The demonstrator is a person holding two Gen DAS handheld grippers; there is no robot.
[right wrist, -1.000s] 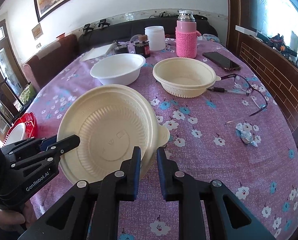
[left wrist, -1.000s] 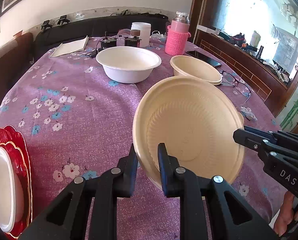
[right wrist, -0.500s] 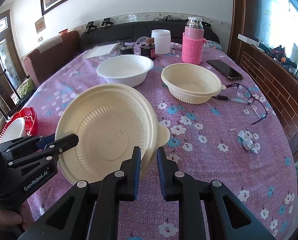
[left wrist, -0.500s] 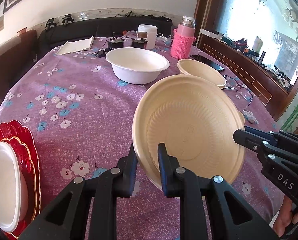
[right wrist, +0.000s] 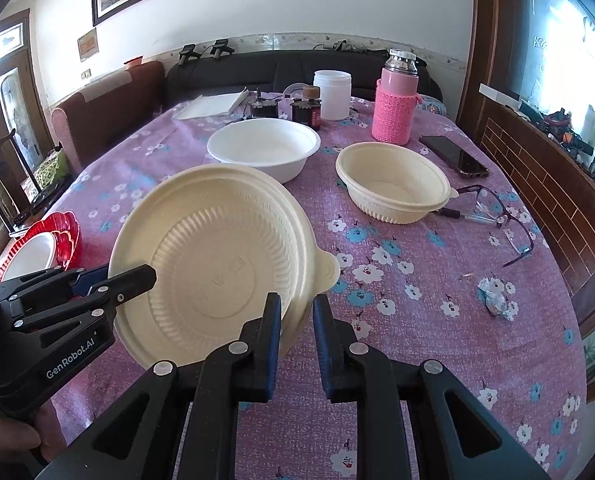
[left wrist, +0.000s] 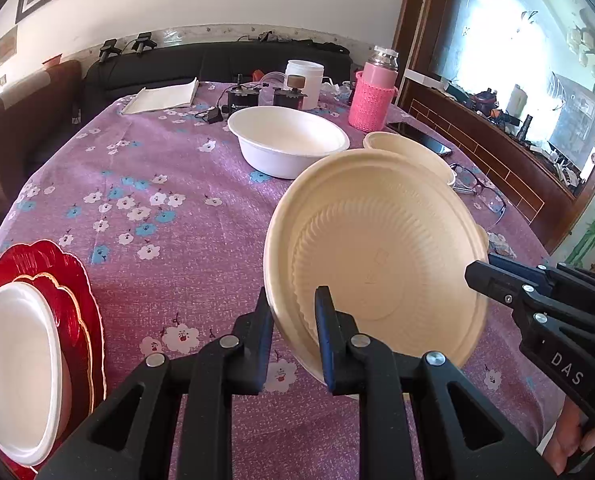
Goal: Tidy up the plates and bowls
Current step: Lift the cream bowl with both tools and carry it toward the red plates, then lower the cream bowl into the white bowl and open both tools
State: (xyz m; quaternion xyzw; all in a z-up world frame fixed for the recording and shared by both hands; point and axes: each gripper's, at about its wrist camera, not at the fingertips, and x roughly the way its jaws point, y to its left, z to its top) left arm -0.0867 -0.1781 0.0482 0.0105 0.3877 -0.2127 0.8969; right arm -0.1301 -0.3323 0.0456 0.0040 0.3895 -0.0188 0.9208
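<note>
Cream bowl (left wrist: pixel 381 248): held off the table (left wrist: pixel 185 280), left gripper (left wrist: pixel 293 316) and right gripper (right wrist: pixel 295 316) each pinching its rim. White bowl (right wrist: pixel 263 146), second cream bowl (right wrist: pixel 393 184) unstacked mid-table; plates (left wrist: pixel 29 320) stacked, left edge.

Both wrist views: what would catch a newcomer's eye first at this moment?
The cream bowl, tilted up off the purple floral tablecloth and pinched at its rim by both the left gripper and the right gripper. Behind it stand a white bowl and a second cream bowl. At the table's left edge lies a white plate stacked on red plates.
</note>
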